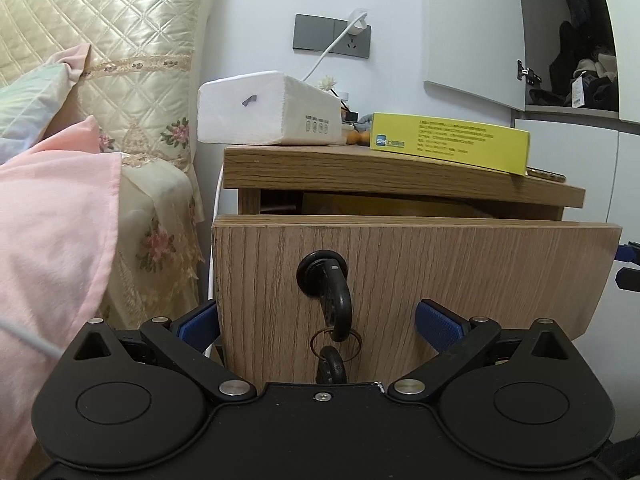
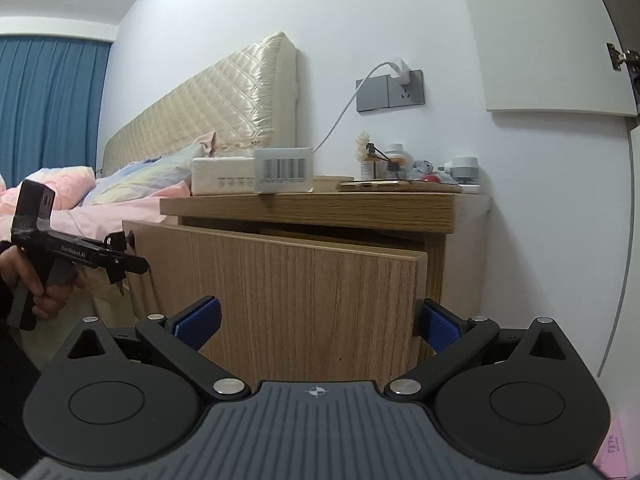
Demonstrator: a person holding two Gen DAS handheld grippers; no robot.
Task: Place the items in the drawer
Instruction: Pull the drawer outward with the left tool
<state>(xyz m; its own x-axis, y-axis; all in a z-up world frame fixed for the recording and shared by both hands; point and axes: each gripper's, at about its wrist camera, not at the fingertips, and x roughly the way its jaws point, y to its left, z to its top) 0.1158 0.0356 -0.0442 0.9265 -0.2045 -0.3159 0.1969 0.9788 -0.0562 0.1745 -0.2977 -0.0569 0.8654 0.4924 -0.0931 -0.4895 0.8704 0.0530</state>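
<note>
The wooden drawer front [image 1: 460, 264] of a bedside cabinet stands pulled out a little. A black key [image 1: 326, 280] sits in its lock, and a second key hangs from a ring below it. My left gripper [image 1: 318, 320] is open, its blue pads on either side of the key without touching it. On the cabinet top lie a yellow box [image 1: 448, 144], a white tissue pack [image 1: 268, 110] and a phone [image 1: 546, 175]. My right gripper [image 2: 318, 316] is open at the drawer front [image 2: 280, 280], near its right edge. The left gripper [image 2: 120, 264] shows in a hand at the left.
A bed with a pink blanket [image 1: 52, 208] and a quilted headboard [image 2: 200, 112] lies left of the cabinet. A charger and its cable hang from a wall socket [image 2: 400, 88]. Small bottles [image 2: 394, 160] crowd the back of the cabinet top. An open wardrobe [image 1: 576, 72] stands to the right.
</note>
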